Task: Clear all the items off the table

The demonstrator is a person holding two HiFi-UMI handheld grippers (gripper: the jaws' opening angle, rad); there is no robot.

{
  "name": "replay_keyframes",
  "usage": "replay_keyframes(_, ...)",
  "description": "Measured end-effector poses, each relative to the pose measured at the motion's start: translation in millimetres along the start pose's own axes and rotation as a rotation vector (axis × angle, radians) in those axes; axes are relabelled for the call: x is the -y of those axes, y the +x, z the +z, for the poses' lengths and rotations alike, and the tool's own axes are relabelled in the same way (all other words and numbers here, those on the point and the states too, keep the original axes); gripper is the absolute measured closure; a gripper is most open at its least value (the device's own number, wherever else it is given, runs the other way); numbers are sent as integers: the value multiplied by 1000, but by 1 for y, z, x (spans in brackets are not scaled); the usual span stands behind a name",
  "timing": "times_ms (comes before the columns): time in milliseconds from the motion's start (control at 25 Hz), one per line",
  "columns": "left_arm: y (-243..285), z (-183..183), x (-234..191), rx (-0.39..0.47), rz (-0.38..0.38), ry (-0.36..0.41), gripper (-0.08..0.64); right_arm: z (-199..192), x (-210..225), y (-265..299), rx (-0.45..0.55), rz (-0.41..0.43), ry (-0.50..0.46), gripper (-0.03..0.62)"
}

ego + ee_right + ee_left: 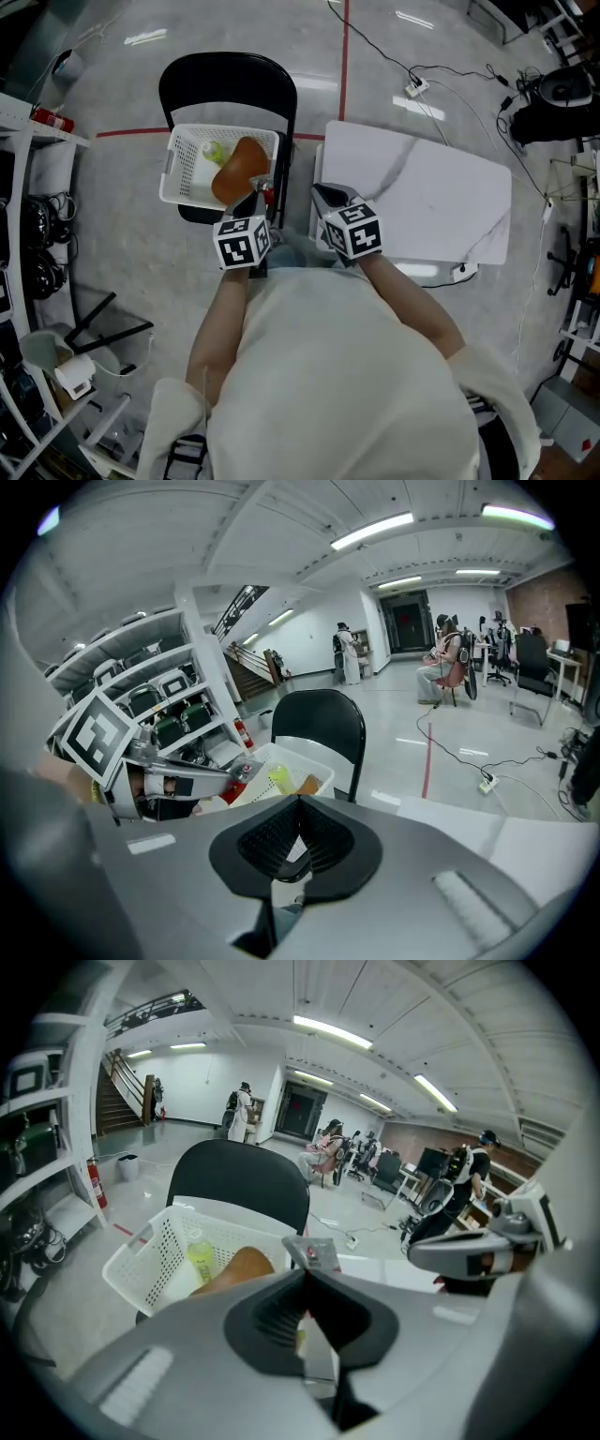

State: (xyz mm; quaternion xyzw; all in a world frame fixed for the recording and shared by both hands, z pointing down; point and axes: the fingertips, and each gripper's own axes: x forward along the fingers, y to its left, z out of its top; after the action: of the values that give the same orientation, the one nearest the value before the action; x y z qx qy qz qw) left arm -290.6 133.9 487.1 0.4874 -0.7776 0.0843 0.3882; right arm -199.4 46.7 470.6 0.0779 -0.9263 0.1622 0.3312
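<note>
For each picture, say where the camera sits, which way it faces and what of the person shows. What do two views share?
Head view: on the person's head, facing steeply down; shows torso, forearms, left gripper, right gripper, basket, table.
Left gripper view: on that gripper, along jaws shut on a packet, toward the basket; right gripper at right.
Right gripper view: on that gripper, along shut, empty jaws toward the chair; left gripper at left.
Shared: both gripper views show the basket.

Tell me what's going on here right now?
A person works two handheld grippers. The left gripper is shut on a small packet, near the white basket on the black chair, which holds a bottle and a brown item. The right gripper is shut, empty. The white table looks bare.
</note>
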Motion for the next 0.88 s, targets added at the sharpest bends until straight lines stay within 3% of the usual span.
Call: replay_keyframes(880, -4, -15, -159, -65, 138, -187, 545, 31, -107, 125, -110, 160, -83, 592)
